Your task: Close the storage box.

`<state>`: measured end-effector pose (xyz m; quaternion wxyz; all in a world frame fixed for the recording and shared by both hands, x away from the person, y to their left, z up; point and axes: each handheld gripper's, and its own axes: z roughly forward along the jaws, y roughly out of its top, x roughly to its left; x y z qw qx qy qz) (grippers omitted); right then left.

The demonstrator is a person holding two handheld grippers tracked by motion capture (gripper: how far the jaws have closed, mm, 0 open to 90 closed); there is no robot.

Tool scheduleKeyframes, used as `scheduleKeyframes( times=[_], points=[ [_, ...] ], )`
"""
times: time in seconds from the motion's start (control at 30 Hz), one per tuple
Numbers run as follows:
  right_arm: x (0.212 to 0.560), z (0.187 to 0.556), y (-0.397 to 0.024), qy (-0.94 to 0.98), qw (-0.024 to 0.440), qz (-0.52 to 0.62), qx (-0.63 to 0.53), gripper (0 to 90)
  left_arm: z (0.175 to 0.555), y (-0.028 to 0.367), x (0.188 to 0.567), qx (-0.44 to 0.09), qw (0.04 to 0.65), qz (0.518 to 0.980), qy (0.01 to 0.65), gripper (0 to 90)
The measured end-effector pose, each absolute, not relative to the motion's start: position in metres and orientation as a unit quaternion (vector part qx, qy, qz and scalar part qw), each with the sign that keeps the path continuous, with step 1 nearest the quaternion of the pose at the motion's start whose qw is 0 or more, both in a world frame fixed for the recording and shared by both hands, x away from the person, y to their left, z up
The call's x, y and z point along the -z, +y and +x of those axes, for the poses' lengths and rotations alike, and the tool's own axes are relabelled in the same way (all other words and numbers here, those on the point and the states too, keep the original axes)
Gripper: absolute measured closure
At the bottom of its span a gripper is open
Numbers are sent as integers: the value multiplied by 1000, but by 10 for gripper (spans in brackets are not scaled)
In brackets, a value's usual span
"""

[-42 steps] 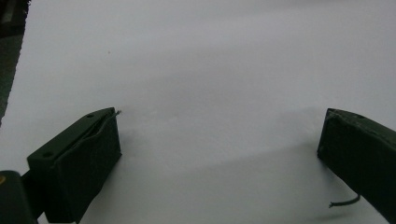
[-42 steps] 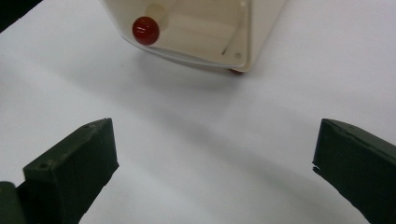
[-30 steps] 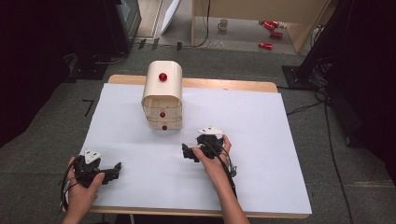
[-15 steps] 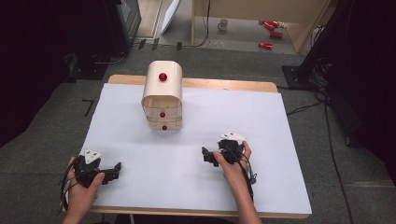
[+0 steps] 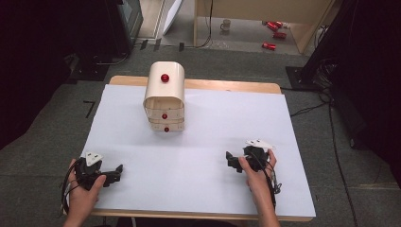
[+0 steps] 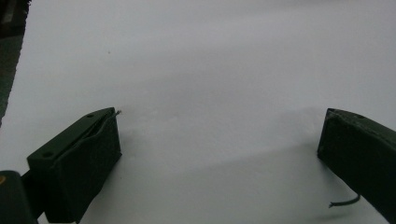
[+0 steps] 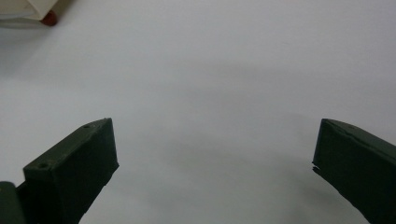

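Observation:
A small cream drawer cabinet [image 5: 164, 99] with red knobs stands at the back middle of the white table [image 5: 203, 132]. Its drawers look shut. A corner of the cabinet [image 7: 28, 11] with one red knob shows at the top left of the right gripper view. My left gripper [image 5: 117, 172] rests at the front left of the table, open, with nothing but white table between its jaws. At the front right, my right gripper [image 5: 230, 160] is open too, low over the table and pointing left. In both gripper views the jaws stand wide apart around nothing.
The table's front edge runs just below both hands. Beyond the far edge, the floor holds cables, a mug [image 5: 226, 24] and red cans [image 5: 274, 33]. Dark equipment stands at both sides of the table.
My right gripper has drawn back from the middle of the table, away from the cabinet, toward the front right. The left gripper has stayed still.

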<state>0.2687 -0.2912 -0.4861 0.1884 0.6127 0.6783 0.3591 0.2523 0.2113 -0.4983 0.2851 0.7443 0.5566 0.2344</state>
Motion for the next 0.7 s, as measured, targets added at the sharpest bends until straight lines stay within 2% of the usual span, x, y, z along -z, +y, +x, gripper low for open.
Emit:
scheduleKeyframes(
  times=[0.7],
  points=[
    [498, 229, -377, 633, 204, 661, -348, 0, 252, 211, 498, -235, 285, 744, 557, 0]
  ],
)
